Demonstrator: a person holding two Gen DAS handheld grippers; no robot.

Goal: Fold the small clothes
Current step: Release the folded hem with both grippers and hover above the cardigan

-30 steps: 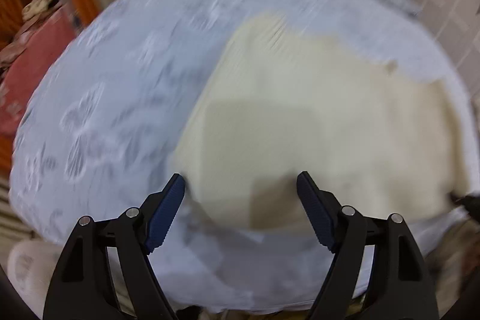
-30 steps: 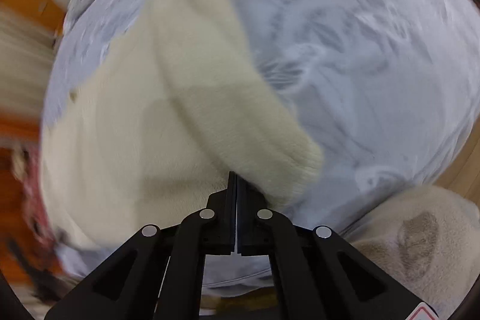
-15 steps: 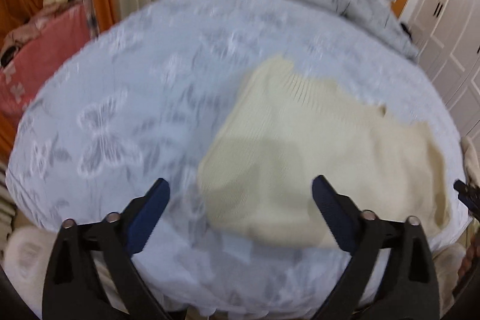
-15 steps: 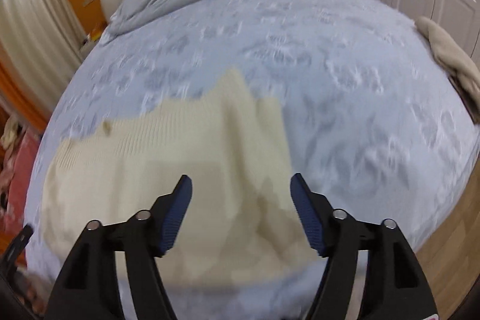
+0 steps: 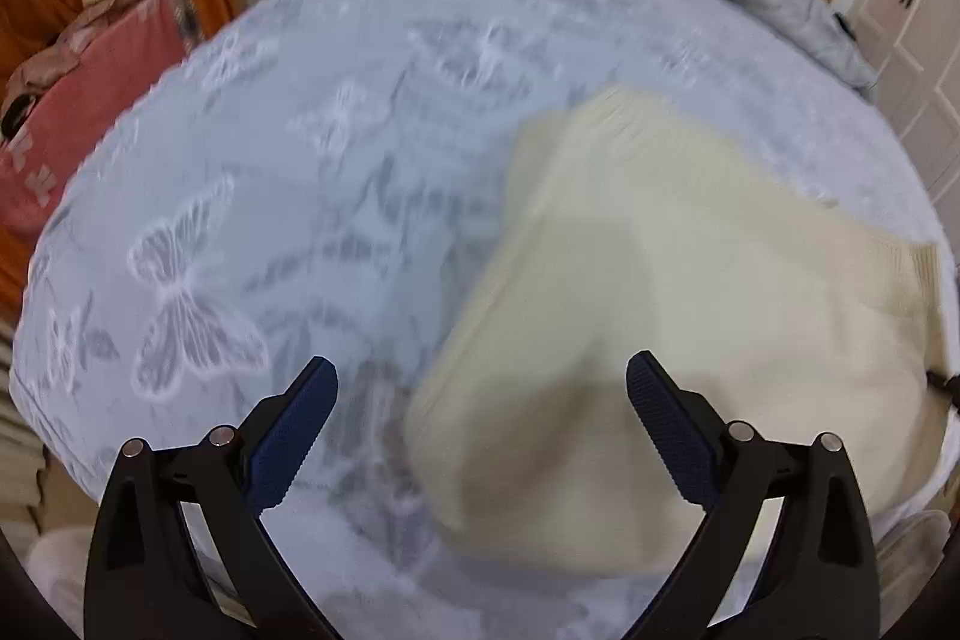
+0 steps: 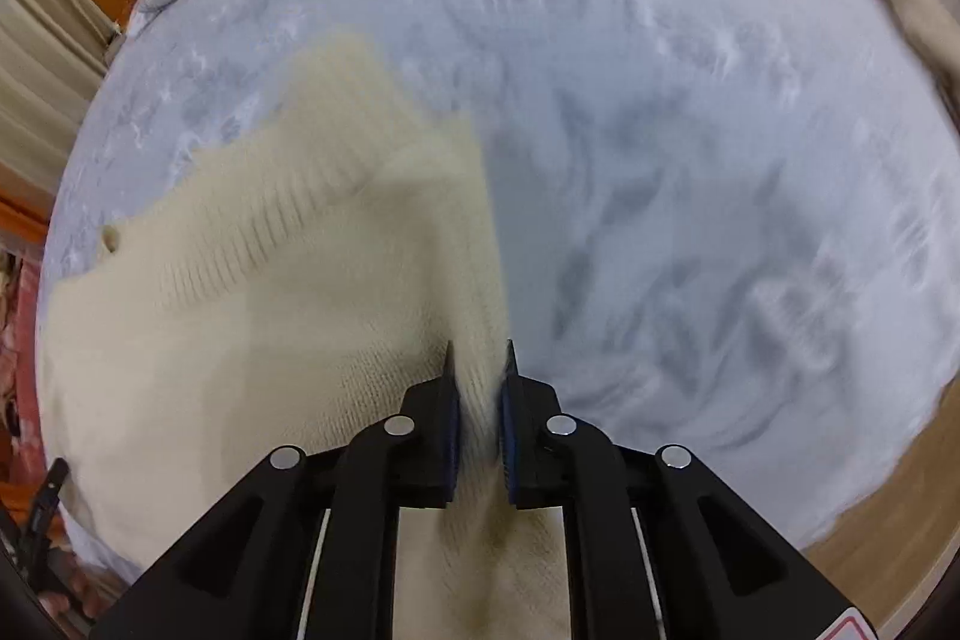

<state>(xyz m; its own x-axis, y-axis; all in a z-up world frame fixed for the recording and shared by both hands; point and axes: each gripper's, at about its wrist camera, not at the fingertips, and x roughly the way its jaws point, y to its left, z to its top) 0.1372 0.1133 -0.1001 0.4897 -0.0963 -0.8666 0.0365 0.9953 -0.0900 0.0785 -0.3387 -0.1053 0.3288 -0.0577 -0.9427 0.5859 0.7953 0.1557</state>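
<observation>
The left gripper (image 5: 482, 394) is hanging tilted steeply downward with its jaws spread wide, nothing between its blue pads (image 5: 666, 430). The right gripper (image 6: 478, 370) is pointing even more steeply down; its jaws have just been closing and are now pinching a fold of the cream knitted sweater (image 6: 288, 316) between the pads.

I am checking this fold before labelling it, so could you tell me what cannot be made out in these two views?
- Cream sweater, left wrist view: motion blur smears its near edge; its right side is cut off by the lens rim.
- Sweater edge inside the right gripper, right wrist view: the fingers hide how much knit they pinch.
- Beige cloth on the bedspread: blurred and cropped, so its kind is unclear.
</observation>
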